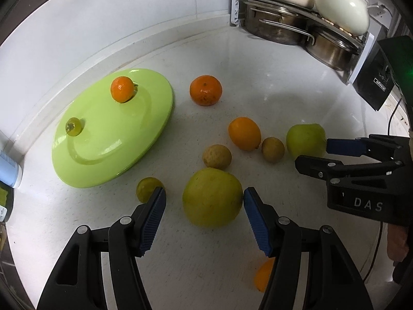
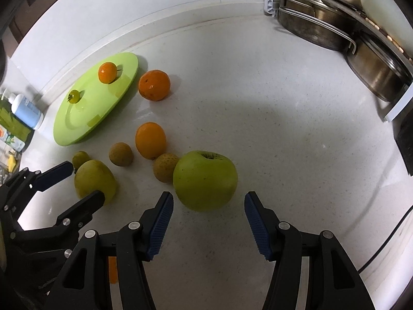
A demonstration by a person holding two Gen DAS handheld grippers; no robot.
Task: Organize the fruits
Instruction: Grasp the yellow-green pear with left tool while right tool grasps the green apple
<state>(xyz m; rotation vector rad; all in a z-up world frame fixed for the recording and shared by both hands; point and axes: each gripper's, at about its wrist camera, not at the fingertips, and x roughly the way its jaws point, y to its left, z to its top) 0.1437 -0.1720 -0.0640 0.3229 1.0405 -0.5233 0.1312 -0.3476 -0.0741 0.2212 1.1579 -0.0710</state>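
A lime-green plate (image 1: 103, 152) (image 2: 77, 126) lies at the left and holds a small orange (image 1: 122, 89) (image 2: 107, 72) and a small yellow-green tomato (image 1: 73, 126) (image 2: 74, 96). Loose fruit lies on the white counter: a tangerine (image 1: 205, 90) (image 2: 154, 85), an orange (image 1: 244, 133) (image 2: 150, 140), two brownish round fruits (image 1: 216, 156) (image 1: 272, 149), a small lime (image 1: 147, 188). My left gripper (image 1: 204, 199) is open around a large yellow-green fruit (image 1: 212, 197) (image 2: 95, 180). My right gripper (image 2: 209, 201) is open just before a green apple (image 2: 205, 180) (image 1: 306, 141).
A dish rack (image 1: 296, 18) (image 2: 343, 25) with steel pots and white cookware stands at the back right. A black box (image 1: 382, 72) sits at the right. A blue bottle (image 2: 27, 111) stands left of the plate. An orange piece (image 1: 263, 275) lies under my left gripper.
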